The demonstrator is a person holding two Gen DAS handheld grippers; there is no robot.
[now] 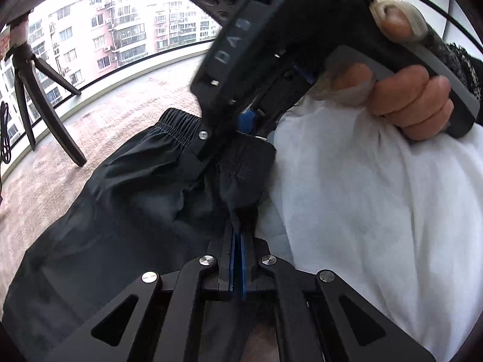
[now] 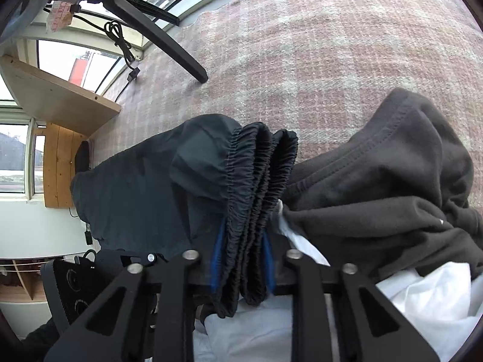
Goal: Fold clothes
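A pair of dark shorts (image 1: 120, 211) with an elastic waistband (image 2: 256, 181) hangs over the plaid blanket, held between both grippers. My left gripper (image 1: 238, 259) is shut on a pinch of the dark fabric, its blue pads pressed together. My right gripper (image 2: 243, 256) is shut on the bunched waistband, which is gathered in folds between its blue pads. In the left wrist view the right gripper (image 1: 252, 126) sits just ahead, gripped by a hand (image 1: 407, 99). The two grippers are close together.
A white garment (image 1: 377, 211) is heaped on the right, and a charcoal fleece top (image 2: 392, 196) lies over the white garment (image 2: 422, 295). Black tripod legs (image 1: 45, 99) stand on the blanket (image 2: 302, 45) near the window. A wooden shelf (image 2: 60, 96) and cable (image 2: 120, 42) are at the left.
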